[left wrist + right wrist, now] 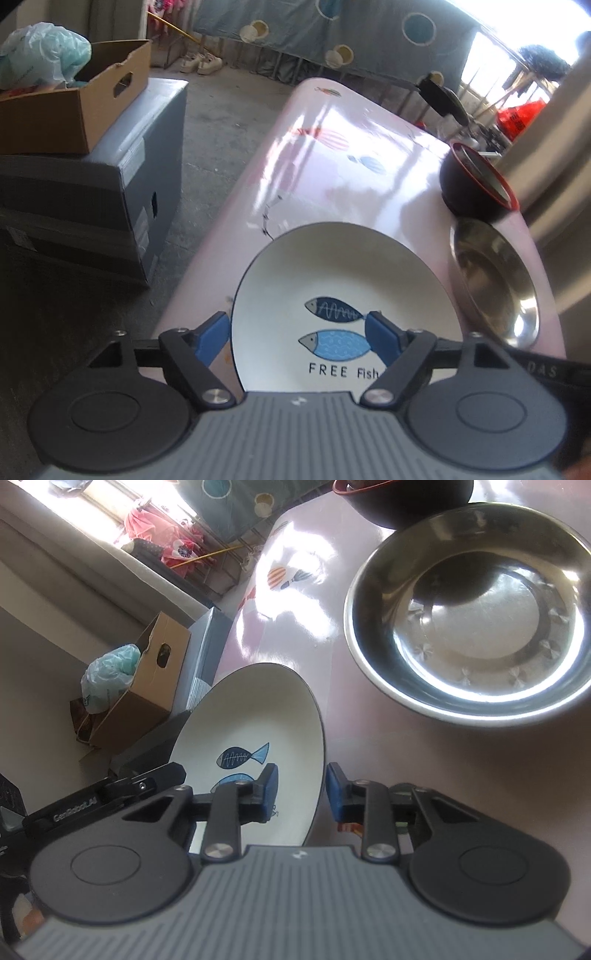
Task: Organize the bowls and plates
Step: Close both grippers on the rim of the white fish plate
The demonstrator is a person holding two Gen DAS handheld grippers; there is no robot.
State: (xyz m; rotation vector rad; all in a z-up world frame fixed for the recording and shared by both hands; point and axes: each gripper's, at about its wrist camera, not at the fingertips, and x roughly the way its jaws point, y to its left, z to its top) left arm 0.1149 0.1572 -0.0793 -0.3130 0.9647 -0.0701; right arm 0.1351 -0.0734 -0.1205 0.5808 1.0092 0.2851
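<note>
The white fish plate (343,280) lies at the near end of the pink bench (332,155), its left rim at the bench's edge. Just right of it sits a steel dish (495,280), and behind that a black bowl with a red rim (476,181). The left tongs (297,332) stand spread across the plate's near left part, one pad outside the rim, not gripping. The right wrist view shows the right tongs (302,790) narrowed astride the plate's right rim (258,716), pads apparently not pressing. A cardboard box (74,107) sits on a grey carton (92,192) beside the bench.
</note>
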